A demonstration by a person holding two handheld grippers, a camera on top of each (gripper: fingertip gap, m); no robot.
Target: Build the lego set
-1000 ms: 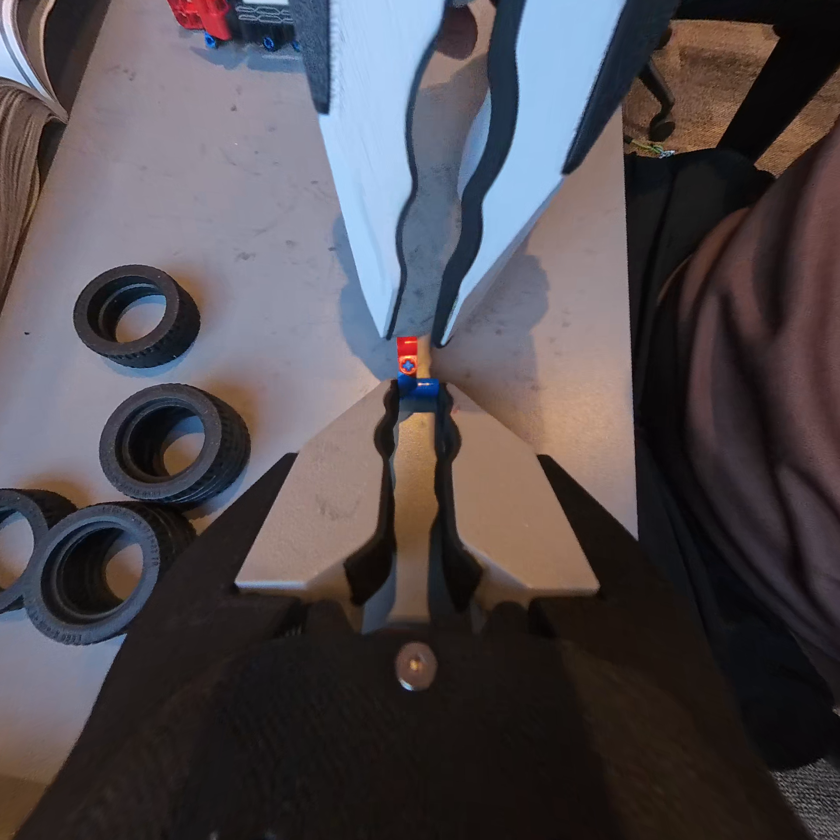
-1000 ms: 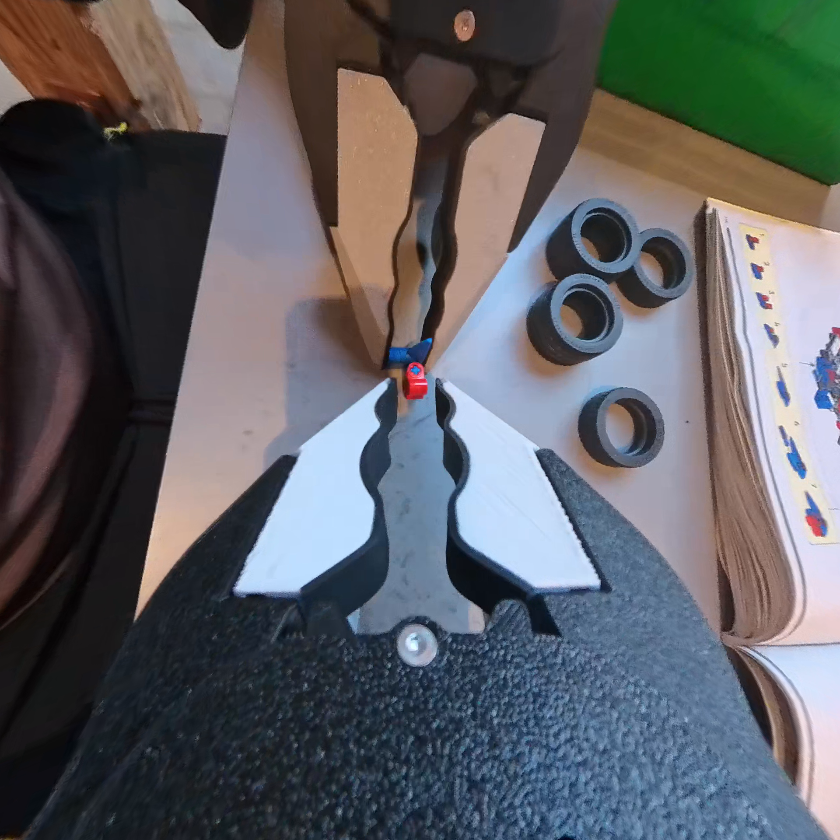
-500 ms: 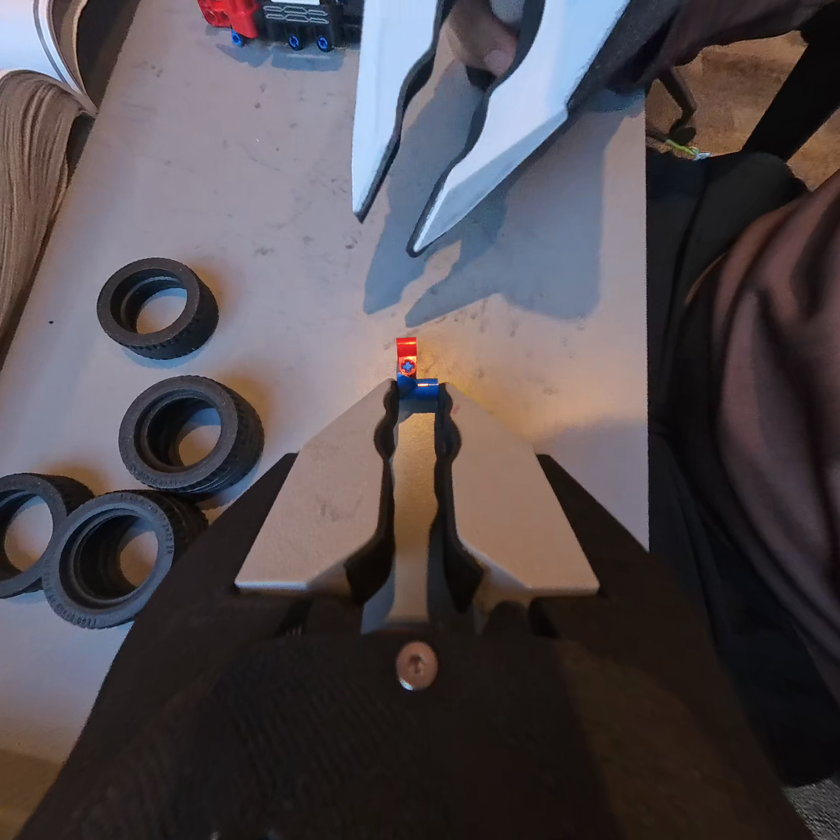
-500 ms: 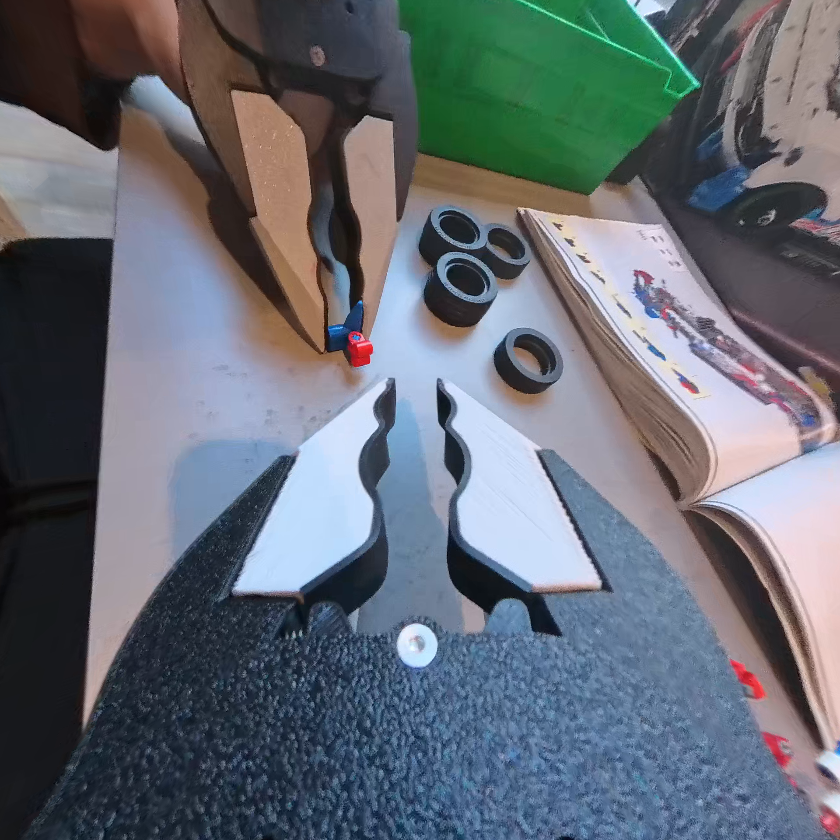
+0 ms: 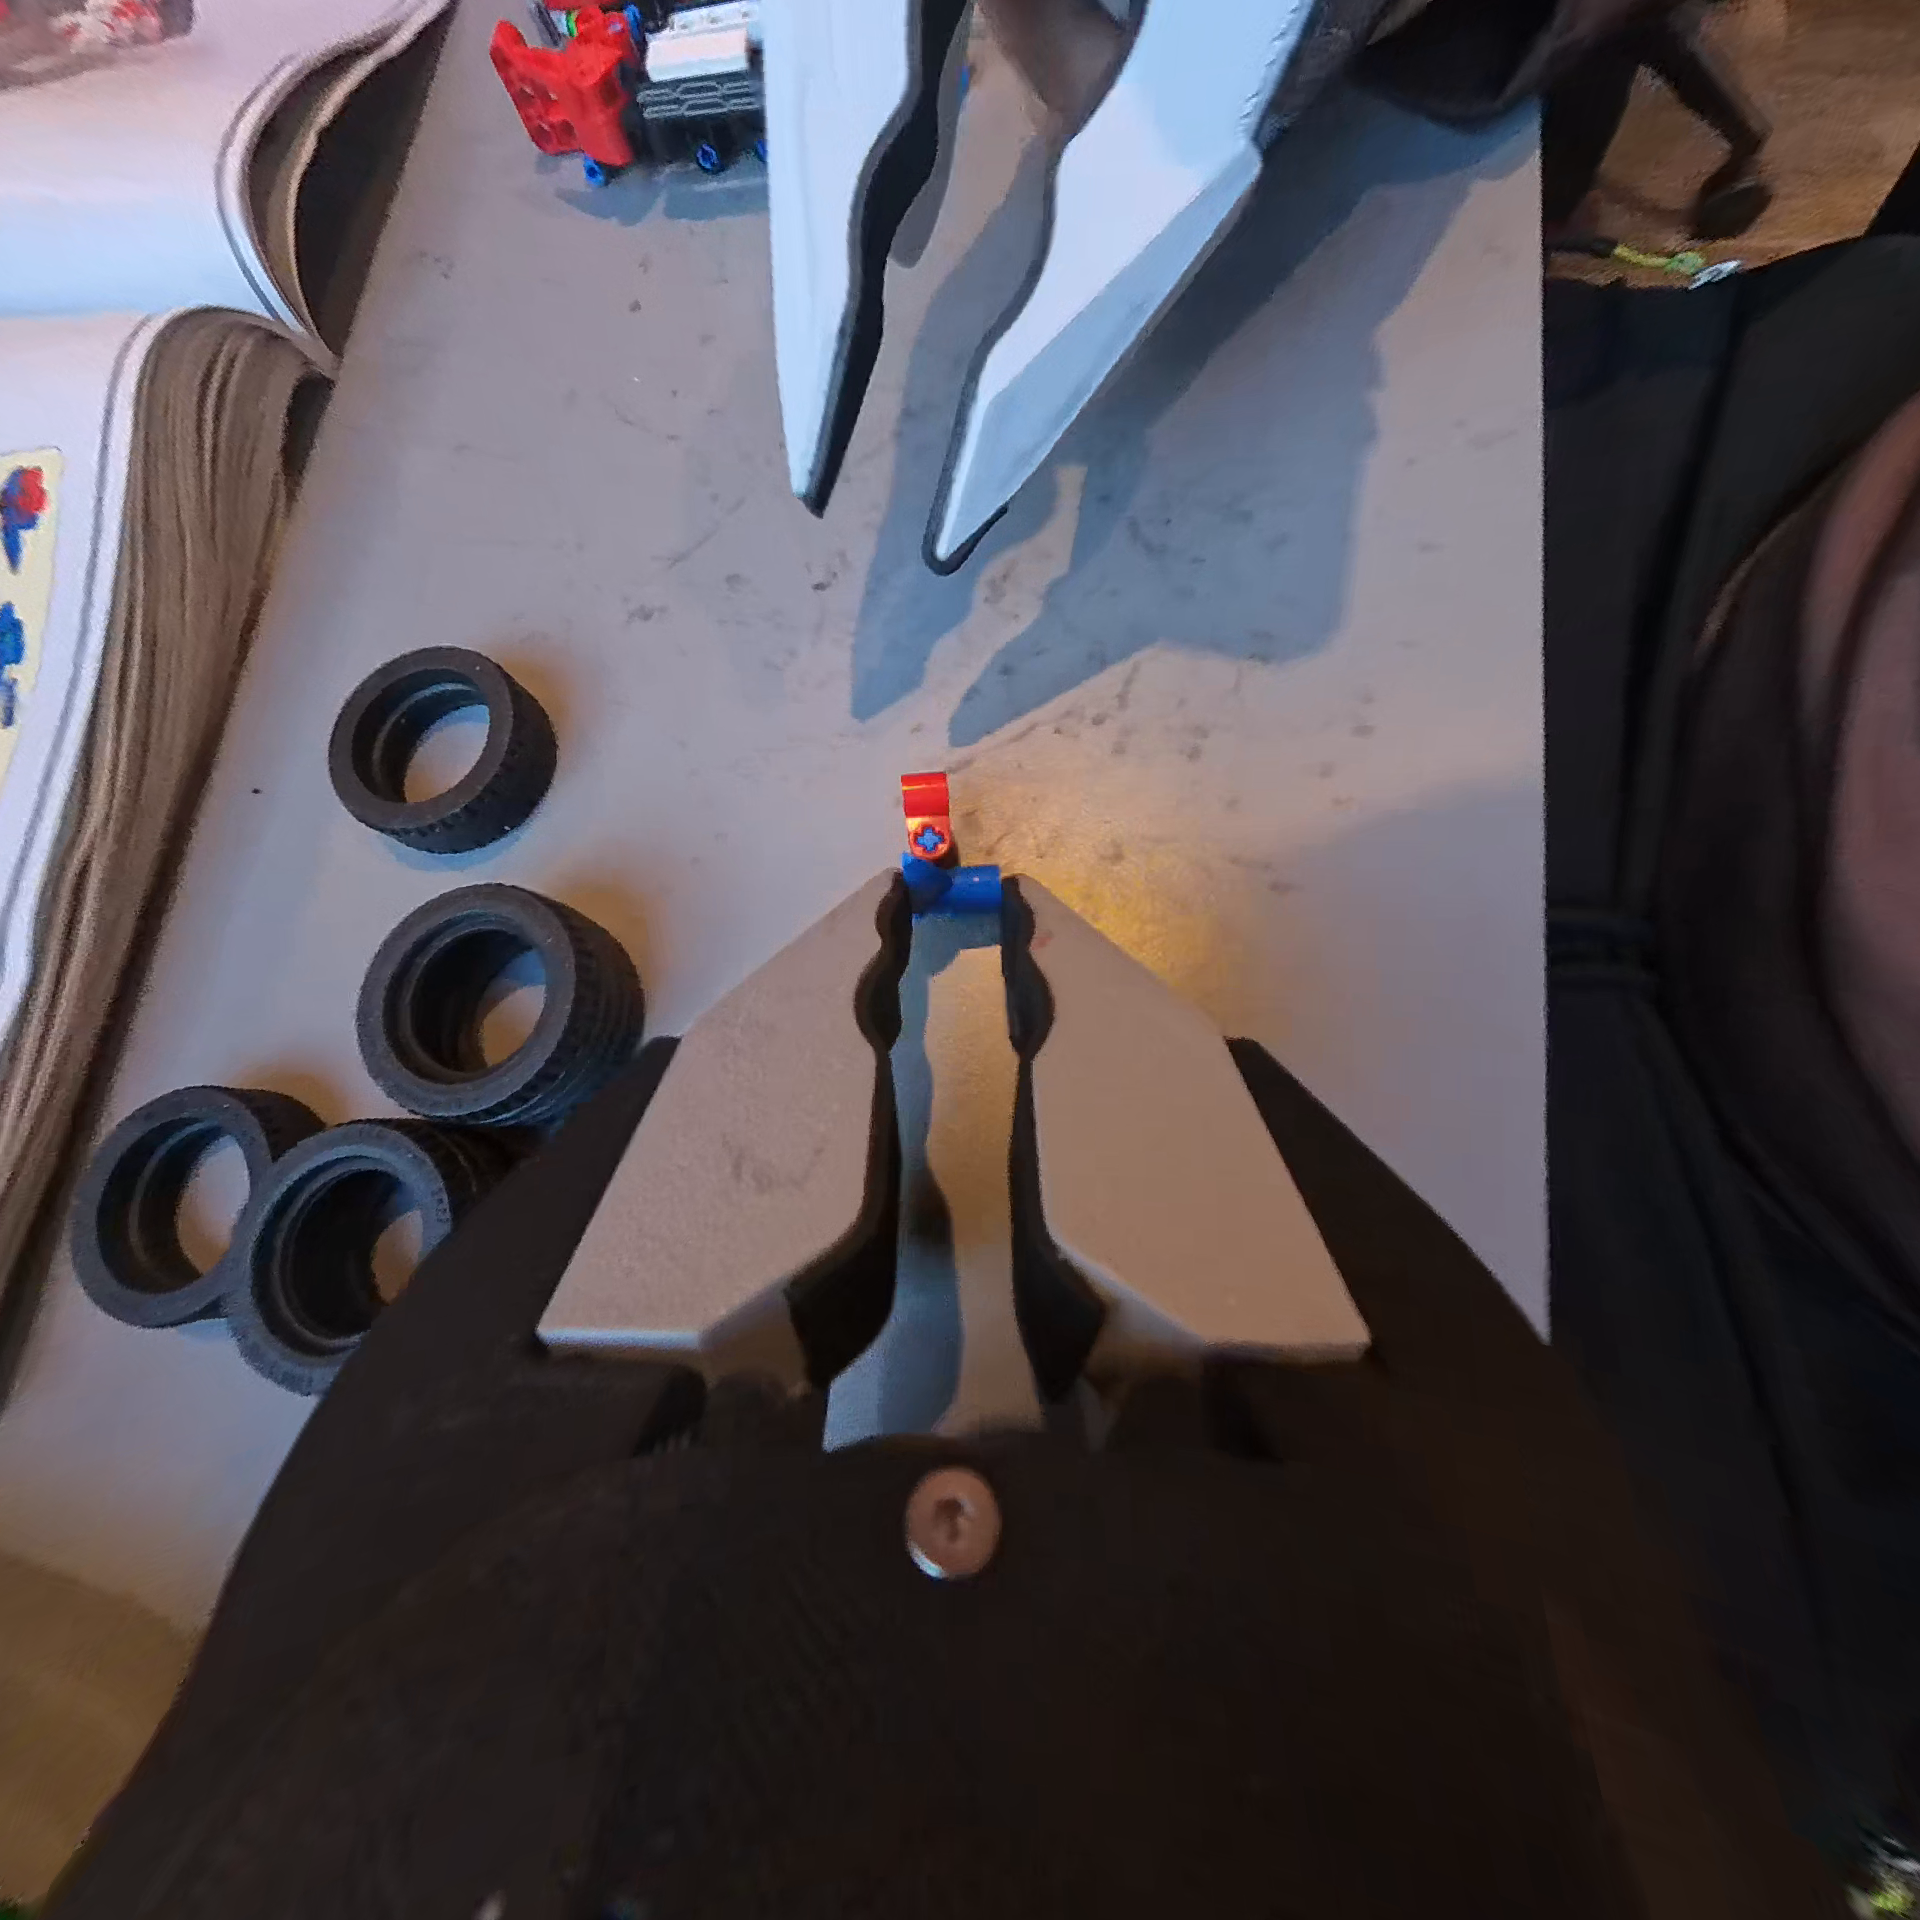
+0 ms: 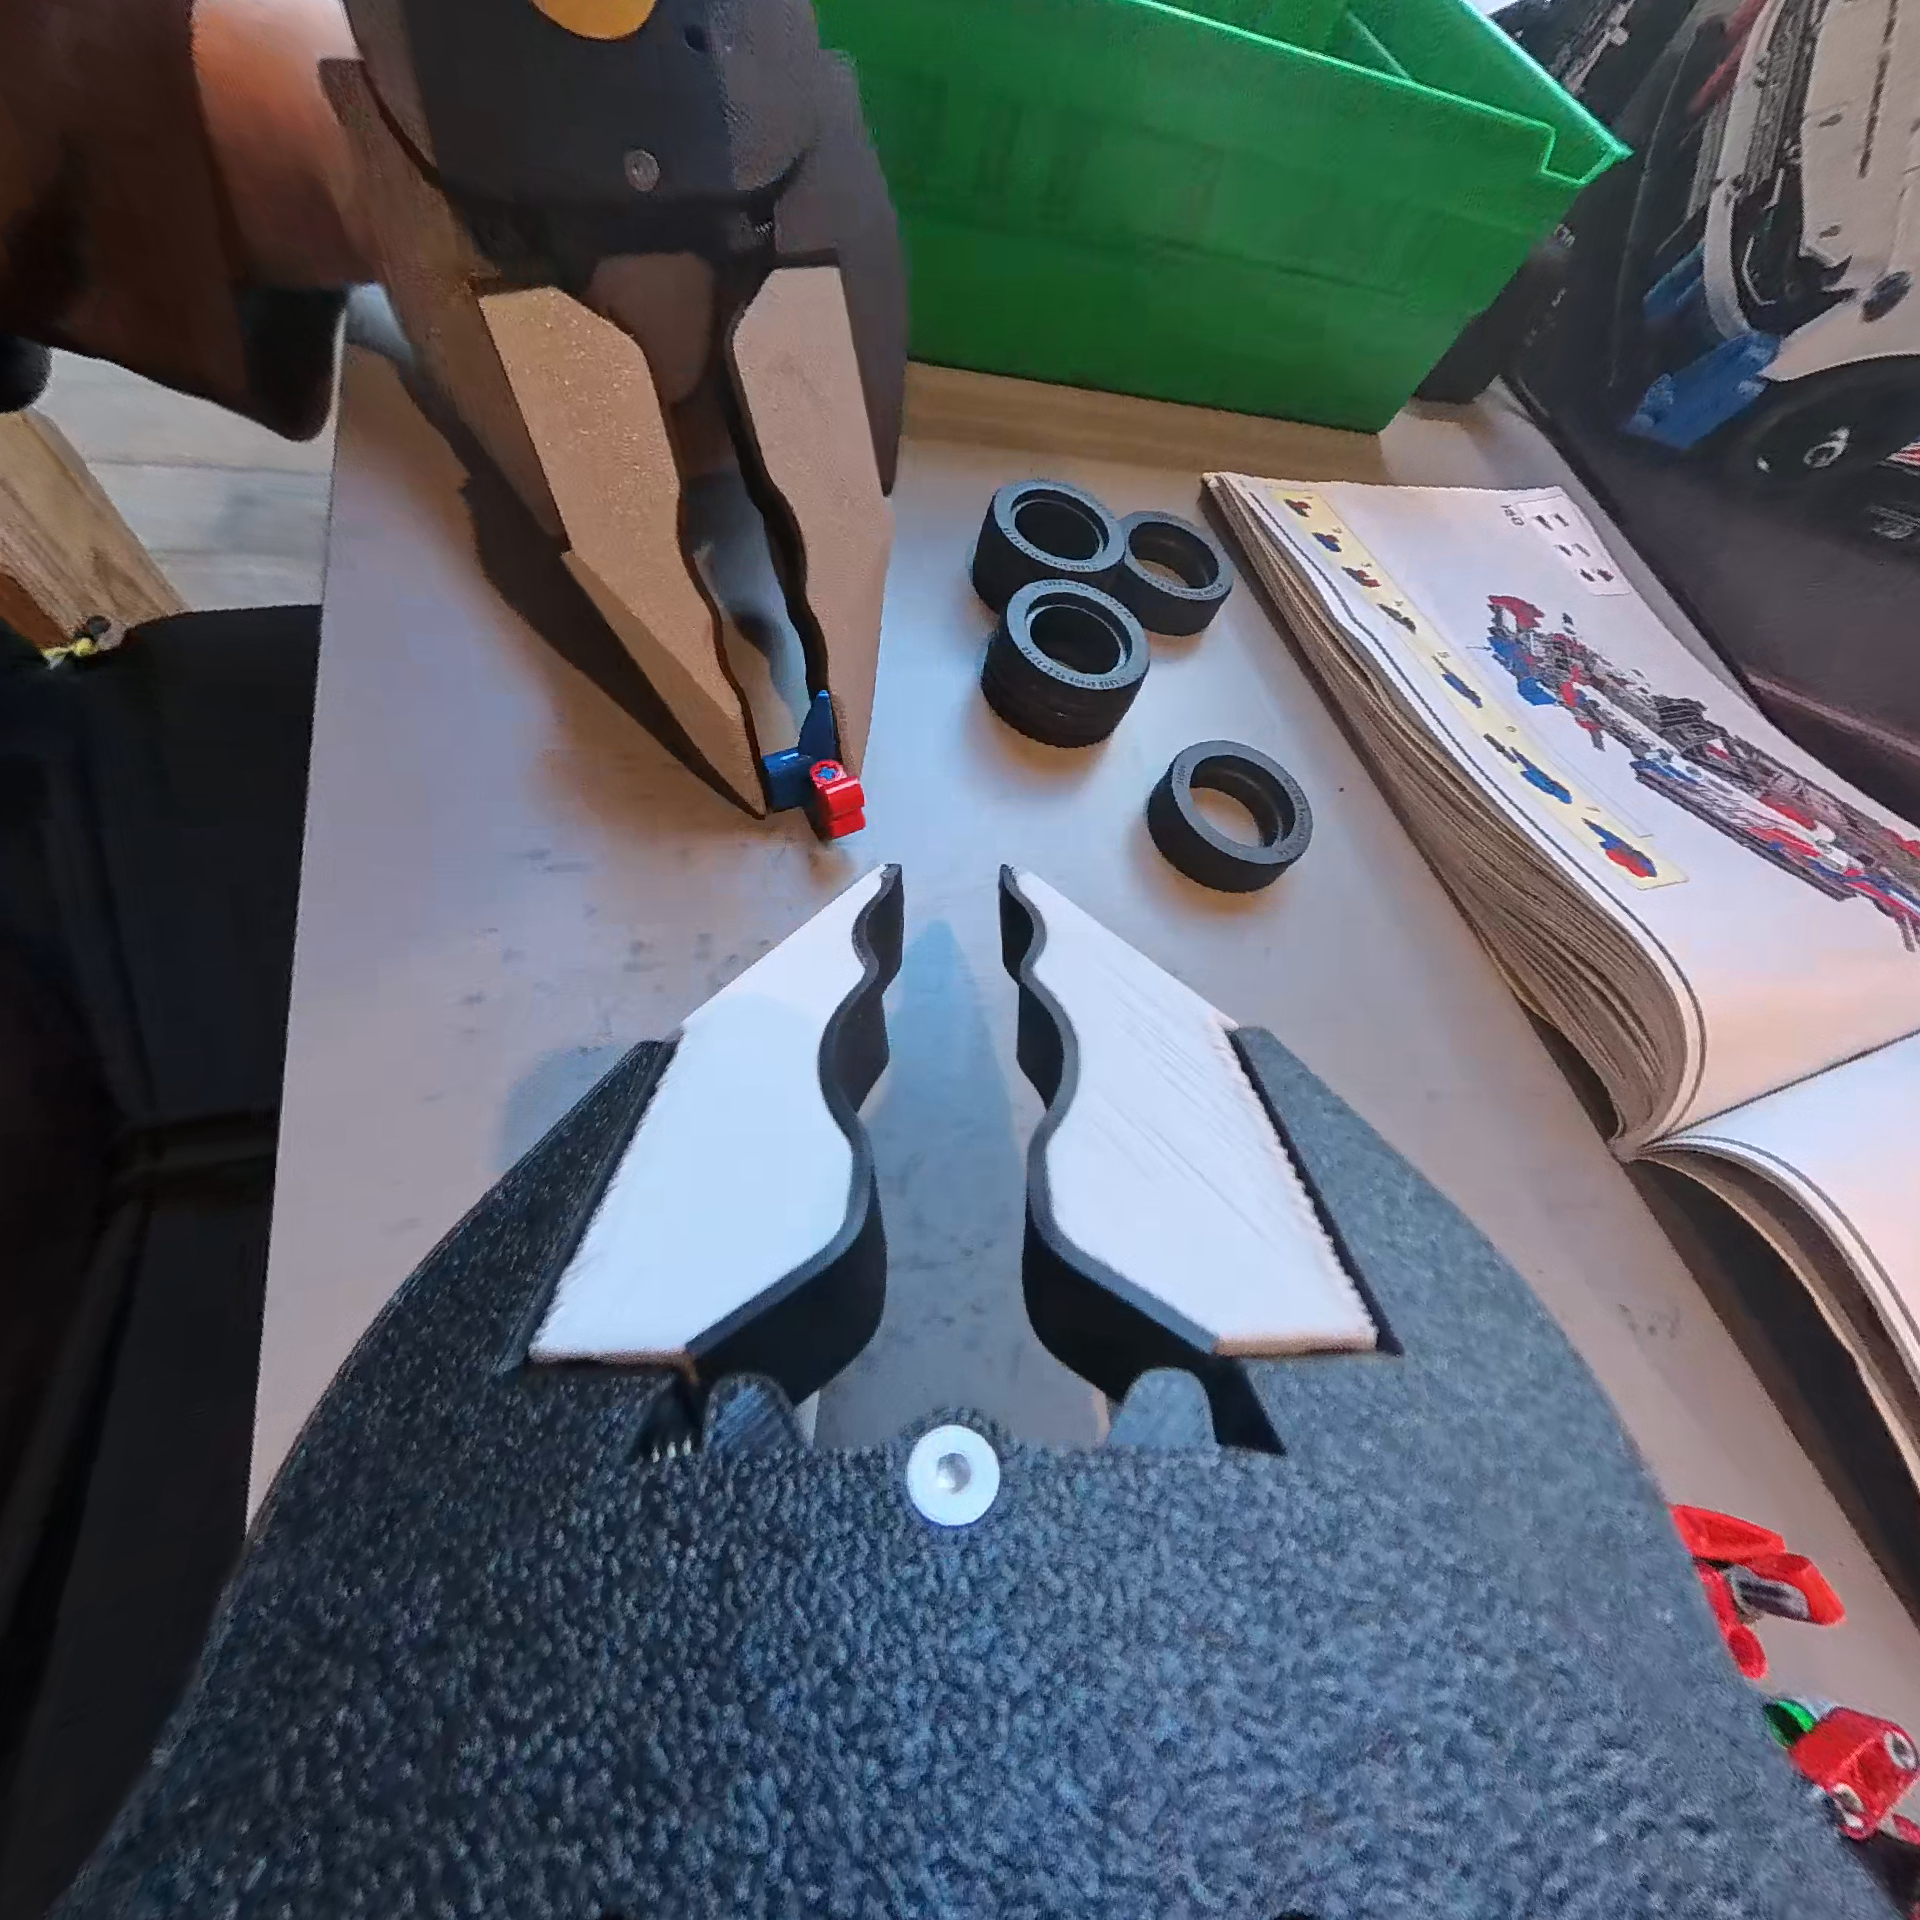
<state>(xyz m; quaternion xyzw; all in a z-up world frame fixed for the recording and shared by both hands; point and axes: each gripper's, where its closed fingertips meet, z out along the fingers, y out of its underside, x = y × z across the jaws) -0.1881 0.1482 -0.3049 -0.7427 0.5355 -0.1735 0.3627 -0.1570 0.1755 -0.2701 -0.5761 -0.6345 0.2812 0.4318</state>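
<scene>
Left wrist view: your left gripper (image 5: 956,894) pinches the small blue connector piece (image 5: 961,891) with its red end piece (image 5: 925,816), over the grey table (image 5: 623,468). 4 black rubber tyres (image 5: 442,748) lie left.

Right wrist view: your right gripper (image 6: 948,883) is spread, empty, near those pieces.

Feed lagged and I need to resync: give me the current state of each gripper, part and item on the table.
left gripper: shut on the blue connector
blue connector: pinched at the fingertips, above the table
red piece: fitted on the blue connector's end
right gripper: open, empty, apart from the parts
four black tyres: loose, lying flat
instruction book: open
green bin: contents hidden
</scene>
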